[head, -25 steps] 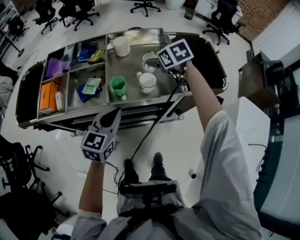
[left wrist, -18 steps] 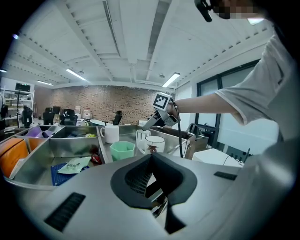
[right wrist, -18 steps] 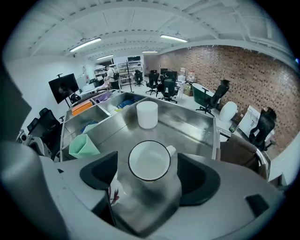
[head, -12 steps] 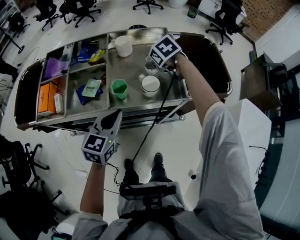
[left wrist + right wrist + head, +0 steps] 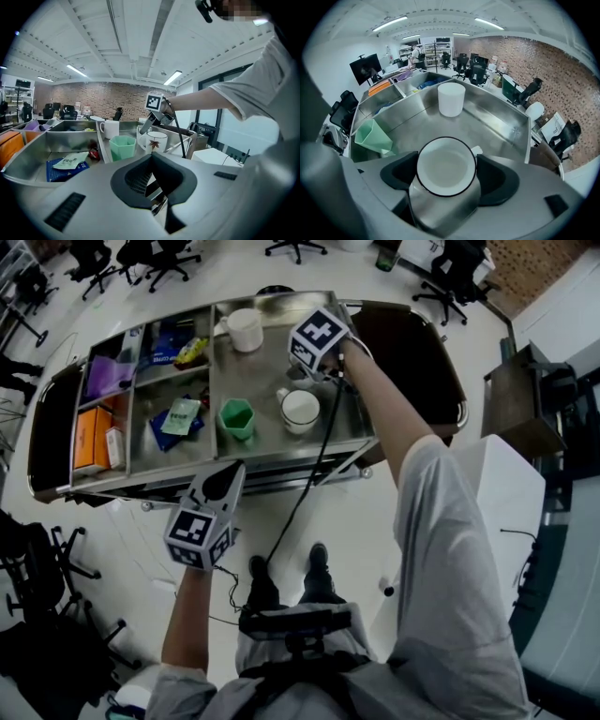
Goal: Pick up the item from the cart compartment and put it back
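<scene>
A steel cart (image 5: 281, 457) holds several compartments. In the right gripper view a white enamel mug with a black rim (image 5: 446, 164) sits between the two jaws, which press on both its sides. My right gripper (image 5: 302, 369) is shut on this mug over the cart's large right compartment; the marker cube hides most of the mug in the head view. My left gripper (image 5: 225, 482) hangs in front of the cart's near edge, shut and empty, and points at the cart (image 5: 152, 183).
In the same compartment stand a leaf-printed mug (image 5: 300, 411), a green cup (image 5: 236, 416) and a white mug (image 5: 246, 331) at the back. Packets (image 5: 180, 416) and orange boxes (image 5: 94, 437) fill the left compartments. Office chairs ring the cart. A cable hangs from my right gripper.
My right gripper has moved left and down over the black-rimmed mug, which is now between its jaws. The left gripper has stayed put.
</scene>
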